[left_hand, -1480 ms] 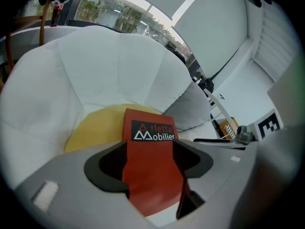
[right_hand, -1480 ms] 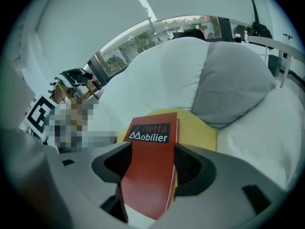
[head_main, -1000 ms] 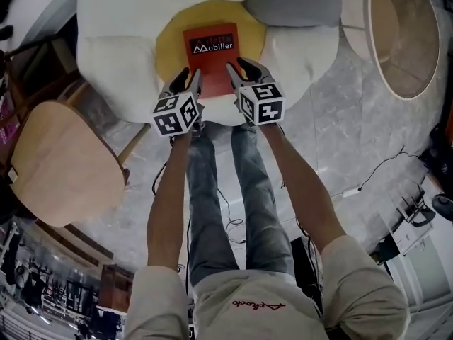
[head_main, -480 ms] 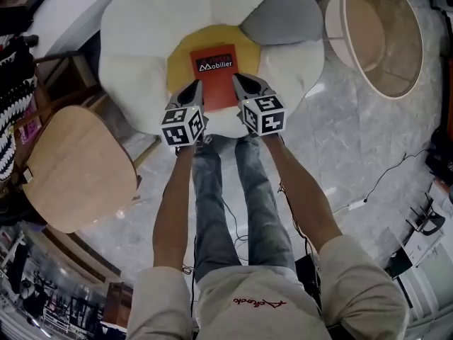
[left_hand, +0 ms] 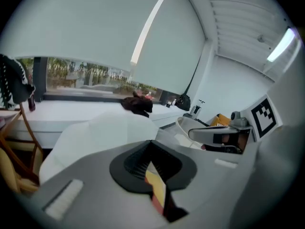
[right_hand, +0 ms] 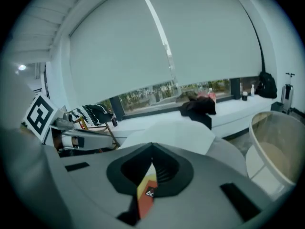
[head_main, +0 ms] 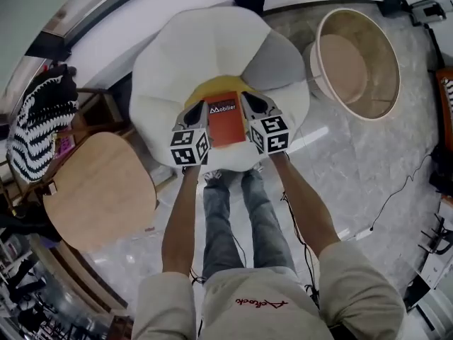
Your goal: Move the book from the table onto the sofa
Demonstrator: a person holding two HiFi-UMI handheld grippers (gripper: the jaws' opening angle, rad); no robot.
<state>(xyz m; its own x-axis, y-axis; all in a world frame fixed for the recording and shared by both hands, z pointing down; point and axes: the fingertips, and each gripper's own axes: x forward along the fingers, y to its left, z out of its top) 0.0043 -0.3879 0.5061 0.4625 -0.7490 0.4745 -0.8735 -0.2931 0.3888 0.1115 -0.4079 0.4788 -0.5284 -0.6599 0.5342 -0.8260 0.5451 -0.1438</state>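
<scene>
The red book (head_main: 225,119) lies flat on the yellow centre (head_main: 212,91) of the white flower-shaped sofa (head_main: 166,69). My left gripper (head_main: 199,110) and right gripper (head_main: 248,99) hover above it, one over each side edge, both shut with nothing held. In the left gripper view the jaws (left_hand: 151,144) meet, and a sliver of the book (left_hand: 157,202) shows through the gap below them. The right gripper view gives the same picture: jaws (right_hand: 152,147) together, the book (right_hand: 147,197) and yellow cushion far beneath.
A round wooden side table (head_main: 99,190) stands at the left with a black-and-white striped cloth (head_main: 39,119) beyond it. A large round wooden tub (head_main: 357,59) sits at the upper right. Cables (head_main: 396,190) trail over the marble floor. The person's legs stand before the sofa.
Both grippers went from open beside the book's near edge to shut, then lifted up off the sofa. The book stayed on the yellow centre.
</scene>
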